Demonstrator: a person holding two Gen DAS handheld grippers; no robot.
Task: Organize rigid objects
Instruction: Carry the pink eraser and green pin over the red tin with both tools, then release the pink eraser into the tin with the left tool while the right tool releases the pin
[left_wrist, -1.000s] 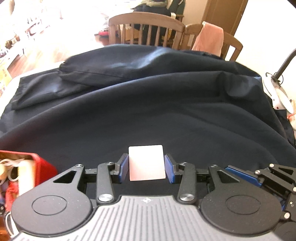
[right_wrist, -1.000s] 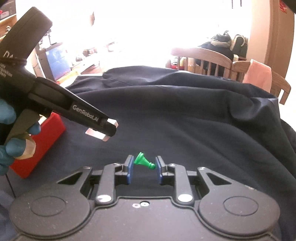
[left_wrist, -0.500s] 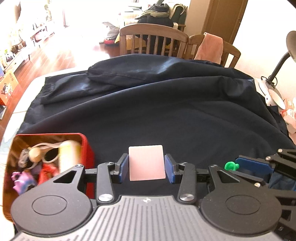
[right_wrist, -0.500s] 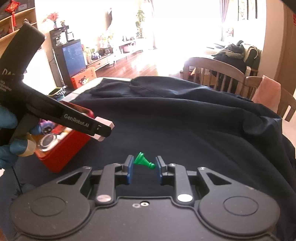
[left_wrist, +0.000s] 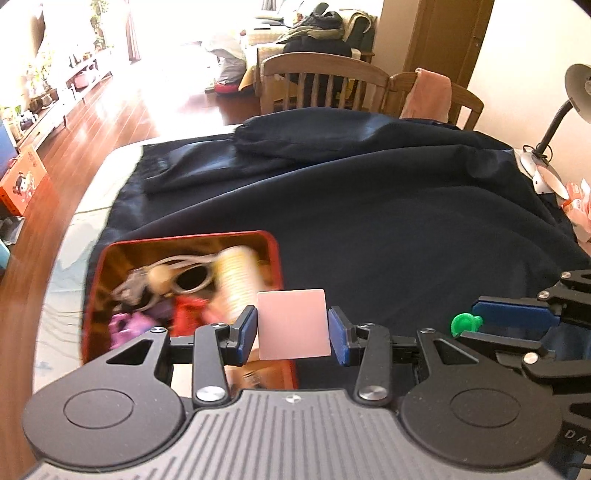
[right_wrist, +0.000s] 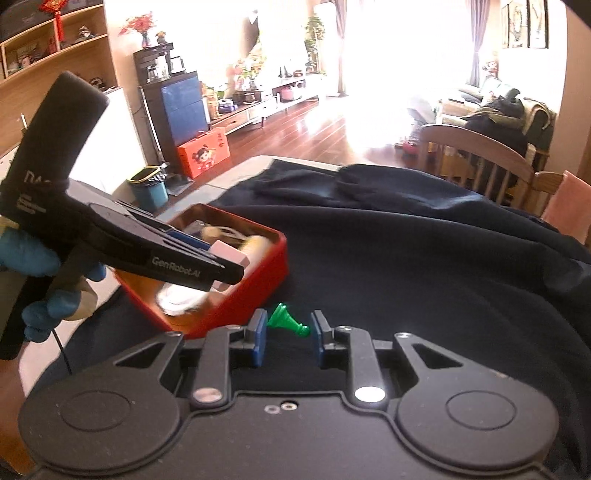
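light: strong daylight from windows (right_wrist: 369, 48) at the back, blown out to white | glare: on wooden floor (left_wrist: 110, 122) | blur: red tin (left_wrist: 184, 295) and its contents smeared by motion | dark cloth (left_wrist: 369, 221) holds little detail | edges: fisheye bending, dark corners

Pale pink flat block (left_wrist: 293, 329) held upright over the open red tin (left_wrist: 184, 238); green pawn (right_wrist: 286, 320) held sideways beside it.

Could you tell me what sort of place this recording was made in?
Most likely a home's open living and dining room: wooden dining chairs stand behind the cloth-covered table, a hardwood floor runs to a TV console, and a wall shelf holds ornaments.
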